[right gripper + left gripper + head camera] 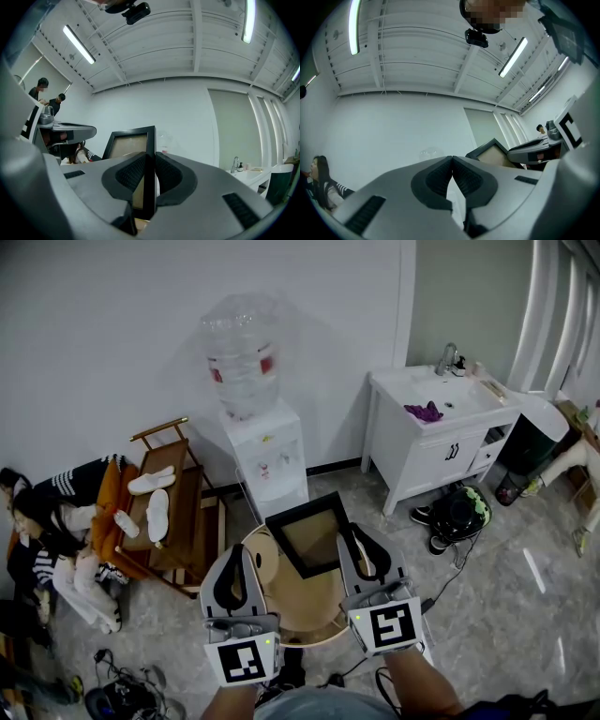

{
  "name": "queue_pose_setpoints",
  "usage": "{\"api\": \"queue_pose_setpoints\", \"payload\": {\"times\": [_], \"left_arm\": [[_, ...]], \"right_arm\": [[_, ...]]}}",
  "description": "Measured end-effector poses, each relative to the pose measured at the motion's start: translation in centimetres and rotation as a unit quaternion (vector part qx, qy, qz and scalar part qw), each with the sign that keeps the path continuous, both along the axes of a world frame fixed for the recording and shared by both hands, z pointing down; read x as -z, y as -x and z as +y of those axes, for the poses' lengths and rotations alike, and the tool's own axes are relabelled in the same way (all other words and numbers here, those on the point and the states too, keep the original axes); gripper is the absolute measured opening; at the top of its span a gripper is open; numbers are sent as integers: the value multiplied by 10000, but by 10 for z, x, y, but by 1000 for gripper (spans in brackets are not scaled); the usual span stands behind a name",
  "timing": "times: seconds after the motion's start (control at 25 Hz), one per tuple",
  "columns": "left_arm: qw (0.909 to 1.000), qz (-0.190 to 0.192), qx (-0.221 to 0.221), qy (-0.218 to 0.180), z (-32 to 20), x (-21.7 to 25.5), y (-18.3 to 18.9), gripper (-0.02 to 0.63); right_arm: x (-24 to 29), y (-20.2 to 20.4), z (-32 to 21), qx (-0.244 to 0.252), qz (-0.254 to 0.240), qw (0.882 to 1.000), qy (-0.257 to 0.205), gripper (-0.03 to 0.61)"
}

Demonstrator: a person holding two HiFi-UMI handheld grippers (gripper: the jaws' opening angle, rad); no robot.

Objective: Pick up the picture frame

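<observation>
Round table (305, 615) below: right gripper (150, 164) is clamped on the picture frame (127, 140) by one edge, seemingly lifted clear; left gripper (452, 161) pinched together, empty. Firm squeeze, level wrist, no swinging.

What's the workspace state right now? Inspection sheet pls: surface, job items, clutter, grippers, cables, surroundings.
Surface: round pale table, mostly bare.
Job's things: picture frame, black border, tan panel, one side edge between the right gripper's jaws.
Clutter: pale item at the table's left, partly hidden; cannot identify.
Grippers: right gripper shut on the picture frame; left gripper shut, empty.
Cables: black cable on the floor right of the table; cable tangle at lower left.
Surroundings: water dispenser, sink cabinet, wooden rack with slippers, helmet, seated person by the wall.
</observation>
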State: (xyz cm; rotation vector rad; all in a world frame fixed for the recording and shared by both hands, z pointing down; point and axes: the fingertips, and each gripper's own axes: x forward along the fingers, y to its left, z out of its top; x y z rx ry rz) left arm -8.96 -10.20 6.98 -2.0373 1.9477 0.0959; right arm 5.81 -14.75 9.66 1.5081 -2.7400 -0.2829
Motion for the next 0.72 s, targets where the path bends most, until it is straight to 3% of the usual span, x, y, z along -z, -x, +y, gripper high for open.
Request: {"api": "queue_pose_setpoints", "payload": {"times": [0.16, 0.72], "left_arm": [[9996, 272, -17, 28, -1, 0, -1, 15], [9996, 274, -90, 44, -10, -1, -10, 15]], "right_arm": [[1, 3, 0, 20, 7, 10000, -92, 78], [11, -5, -7, -101, -64, 9993, -361, 78]]}}
